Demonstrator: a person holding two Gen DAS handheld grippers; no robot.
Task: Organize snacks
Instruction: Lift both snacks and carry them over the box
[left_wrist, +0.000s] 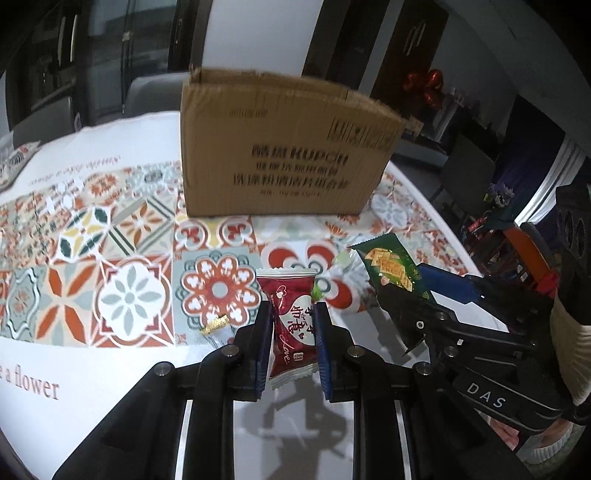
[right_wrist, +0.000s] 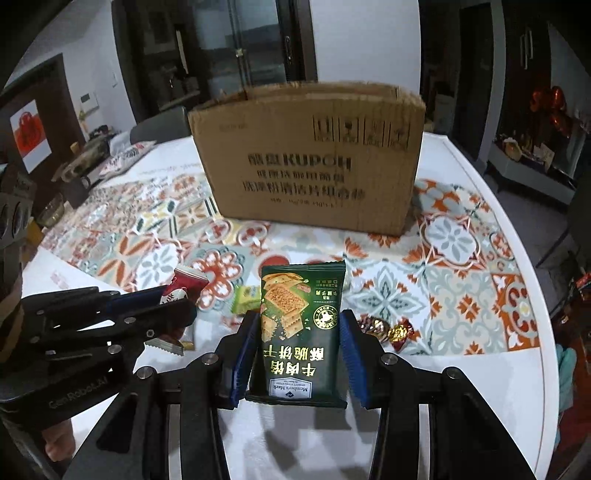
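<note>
My left gripper is shut on a dark red snack packet and holds it above the table. My right gripper is shut on a dark green cracker packet, also held up; it shows at the right of the left wrist view. The left gripper with the red packet shows at the left of the right wrist view. An open brown cardboard box stands upright on the table ahead of both grippers.
A small light green packet and gold-wrapped candies lie on the patterned tablecloth. A gold-edged sachet lies by my left fingers. Clutter sits at the table's far left. The round table's edge curves at the right.
</note>
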